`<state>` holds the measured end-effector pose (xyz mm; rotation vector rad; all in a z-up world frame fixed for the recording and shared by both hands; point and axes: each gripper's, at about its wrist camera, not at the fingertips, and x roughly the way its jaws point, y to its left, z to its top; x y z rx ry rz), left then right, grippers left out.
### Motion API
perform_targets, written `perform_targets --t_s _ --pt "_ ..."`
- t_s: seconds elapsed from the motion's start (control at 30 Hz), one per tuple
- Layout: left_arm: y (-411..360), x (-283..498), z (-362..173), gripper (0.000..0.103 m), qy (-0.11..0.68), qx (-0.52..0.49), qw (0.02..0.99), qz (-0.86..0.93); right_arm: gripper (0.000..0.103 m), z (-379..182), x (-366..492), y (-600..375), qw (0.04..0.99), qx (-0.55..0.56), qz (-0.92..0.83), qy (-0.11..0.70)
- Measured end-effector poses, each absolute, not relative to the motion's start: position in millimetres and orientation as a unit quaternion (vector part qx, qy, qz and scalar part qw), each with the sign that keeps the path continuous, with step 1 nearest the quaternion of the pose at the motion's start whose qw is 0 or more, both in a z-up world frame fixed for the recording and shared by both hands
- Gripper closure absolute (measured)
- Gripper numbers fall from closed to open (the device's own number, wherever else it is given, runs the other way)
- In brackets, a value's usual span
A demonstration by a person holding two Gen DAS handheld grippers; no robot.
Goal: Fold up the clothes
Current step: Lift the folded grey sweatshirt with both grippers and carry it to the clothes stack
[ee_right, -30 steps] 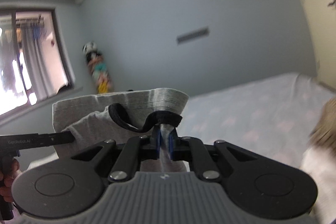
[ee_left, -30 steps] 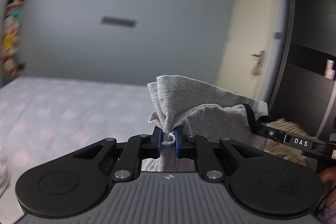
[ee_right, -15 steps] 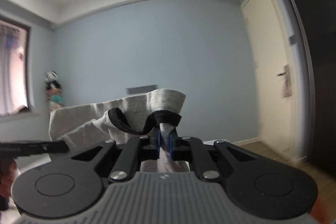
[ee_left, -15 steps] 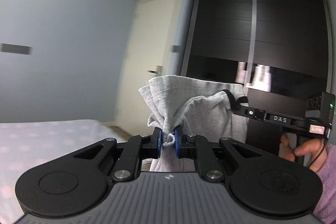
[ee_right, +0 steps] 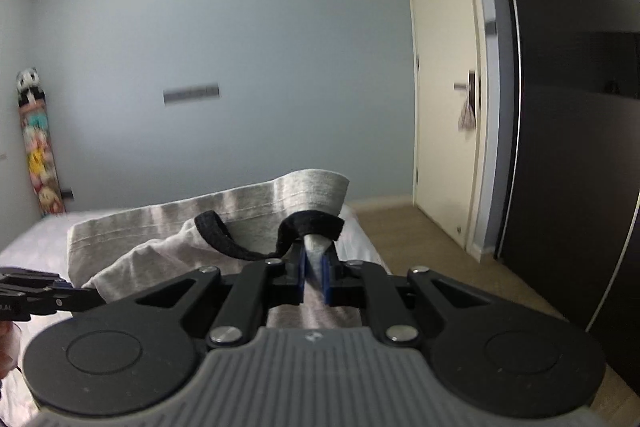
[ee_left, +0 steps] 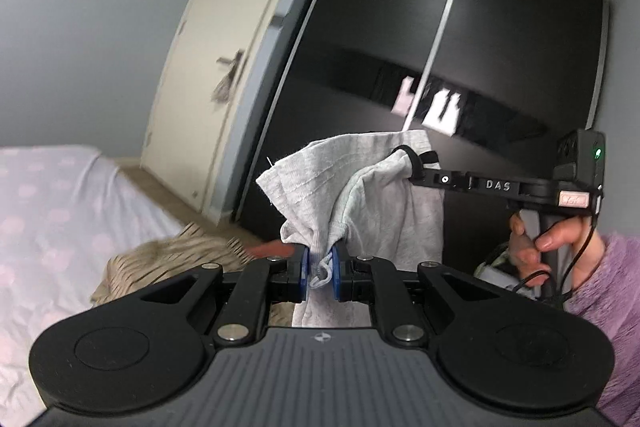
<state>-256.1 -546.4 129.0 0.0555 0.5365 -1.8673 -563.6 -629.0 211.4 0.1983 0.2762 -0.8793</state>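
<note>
— What is at the centre of the shot?

— A grey garment (ee_left: pixel 360 195) with dark trim, held up in the air between two hand-held grippers, above the edge of the bed (ee_left: pixel 52 211). It hangs folded over itself, its hem uppermost.

— How do the grippers hold it?

— The left gripper (ee_left: pixel 320 269) has its blue-padded fingers (ee_left: pixel 303 267) pressed onto a bunched fold of the grey fabric. The right gripper (ee_right: pixel 314 269) pinches a narrow wedge of the same cloth just below the dark band, its fingers (ee_right: pixel 327 277) nearly together. In the left wrist view the right gripper's side is seen too, reaching into the cloth, with the person's right hand (ee_left: pixel 548 247) on its handle and a purple sleeve (ee_left: pixel 604 291) behind.

— And the room around?

— A pale bed with a faint dotted sheet, a striped beige cloth (ee_left: pixel 168 263) lying at its edge, a cream door (ee_right: pixel 444 99), a dark glossy wardrobe (ee_left: pixel 460 39), wood-toned floor (ee_right: pixel 448 259), and a blue-grey wall (ee_right: pixel 224 47) with a colourful hanging (ee_right: pixel 38 147) in the corner.
</note>
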Motion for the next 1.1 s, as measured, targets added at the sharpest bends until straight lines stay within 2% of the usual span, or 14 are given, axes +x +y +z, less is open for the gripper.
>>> perform_targets --t_s 0.43,0.8,1.1 --pt "-637 -205 78 0.094 0.275 0.090 0.609 -0.738 0.094 143 -474 -742 0.889 0.131 -0.379 0.222" --pt "-663 -180 30 0.094 0.330 0.124 0.615 -0.705 0.093 79 -409 -828 0.869 0.193 -0.349 0.292" --pt "-678 -164 -13 0.094 0.375 0.128 0.593 -0.701 0.093 16 -400 -863 0.855 0.262 -0.333 0.299"
